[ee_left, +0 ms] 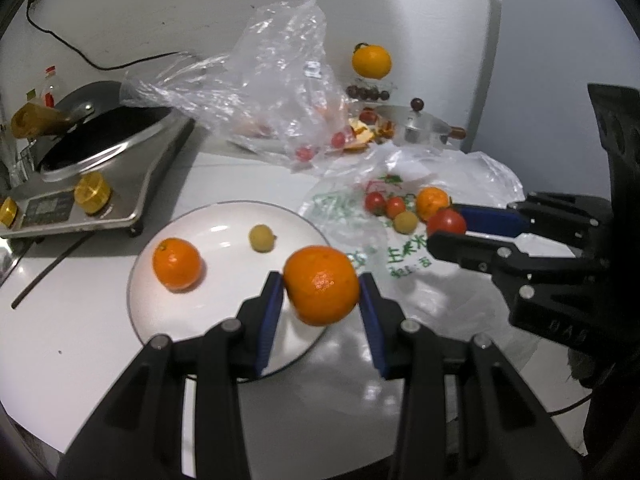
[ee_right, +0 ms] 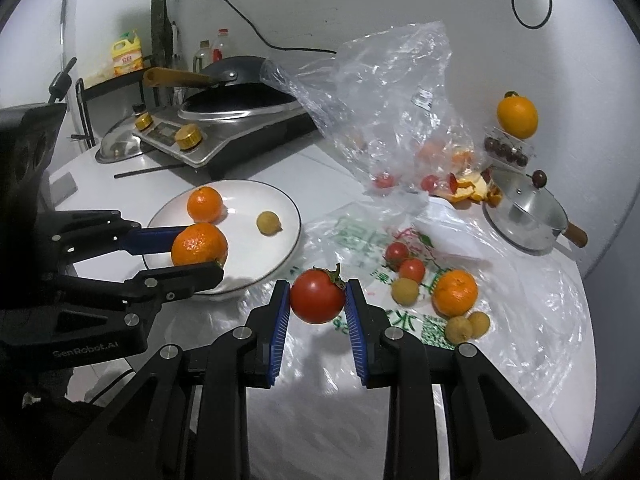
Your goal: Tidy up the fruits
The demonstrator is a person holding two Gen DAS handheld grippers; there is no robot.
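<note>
My left gripper [ee_left: 321,286] is shut on a tangerine [ee_left: 321,285] and holds it over the near right edge of a white plate [ee_left: 224,320]. The plate holds another tangerine [ee_left: 176,263] and a small yellow longan [ee_left: 262,238]. My right gripper [ee_right: 317,296] is shut on a red tomato [ee_right: 317,296] above a printed plastic bag [ee_right: 360,236]. On that bag lie two small tomatoes [ee_right: 405,262], a tangerine [ee_right: 455,293] and three longans [ee_right: 404,291]. The left gripper [ee_right: 200,246] shows in the right wrist view, the right gripper [ee_left: 446,224] in the left.
An induction cooker with a wok [ee_right: 236,116] stands behind the plate. A crumpled clear bag [ee_right: 384,108] with fruit and peel stands at the back. A small steel pot [ee_right: 528,212] sits far right, with an orange [ee_right: 517,116] on a rack above it.
</note>
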